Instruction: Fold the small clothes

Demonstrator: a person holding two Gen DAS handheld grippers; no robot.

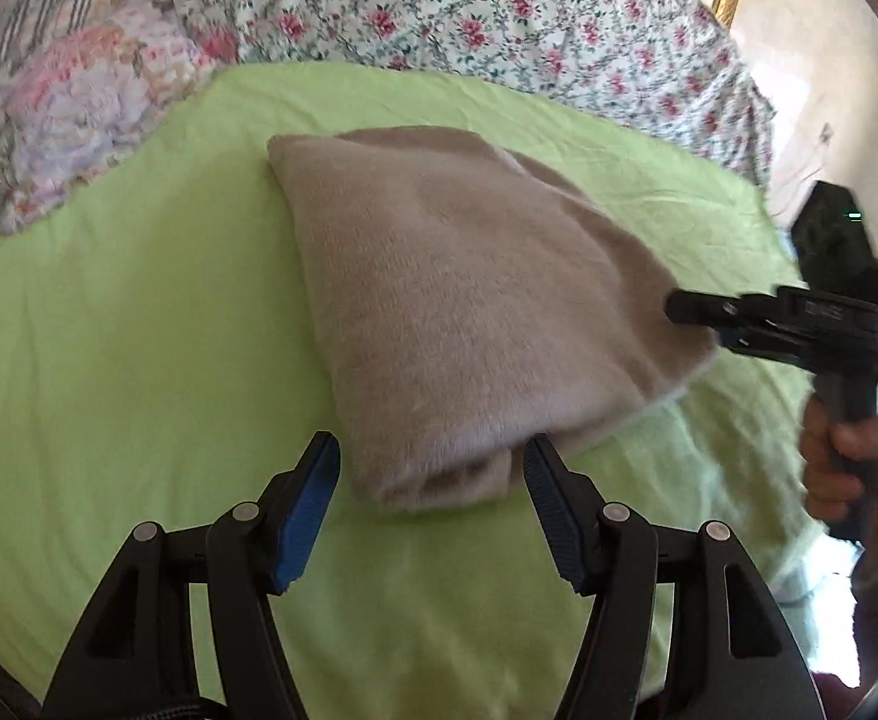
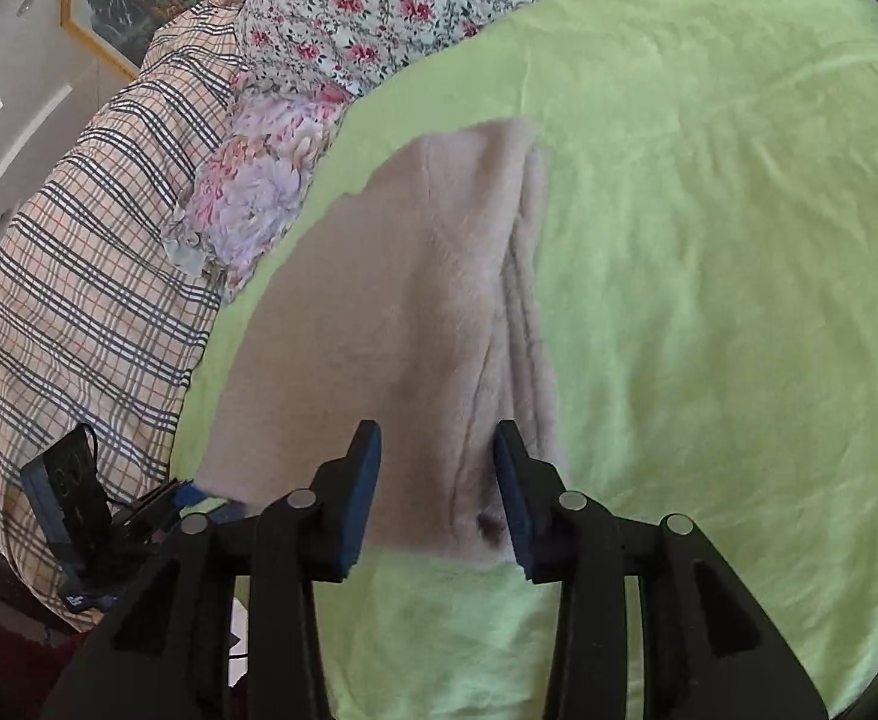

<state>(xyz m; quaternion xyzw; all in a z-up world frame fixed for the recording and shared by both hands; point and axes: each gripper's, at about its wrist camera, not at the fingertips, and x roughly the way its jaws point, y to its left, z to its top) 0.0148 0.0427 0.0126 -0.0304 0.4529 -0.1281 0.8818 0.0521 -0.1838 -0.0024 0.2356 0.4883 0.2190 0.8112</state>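
Folded beige sweater [image 1: 463, 300] lies mid green bed sheet [image 1: 138, 330]. Left tool [image 1: 432, 468] released, jaws apart w/ sweater's near corner between. Right tool [image 2: 437, 468] released at sweater's edge, pads not pressing.

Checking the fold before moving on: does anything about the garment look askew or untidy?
Mostly neat. The beige garment lies folded on the green sheet, but its right edge shows stacked layers slightly offset, not flush.

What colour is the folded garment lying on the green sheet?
Beige, a fuzzy plain tan with no pattern. The garment shows best in the left wrist view.
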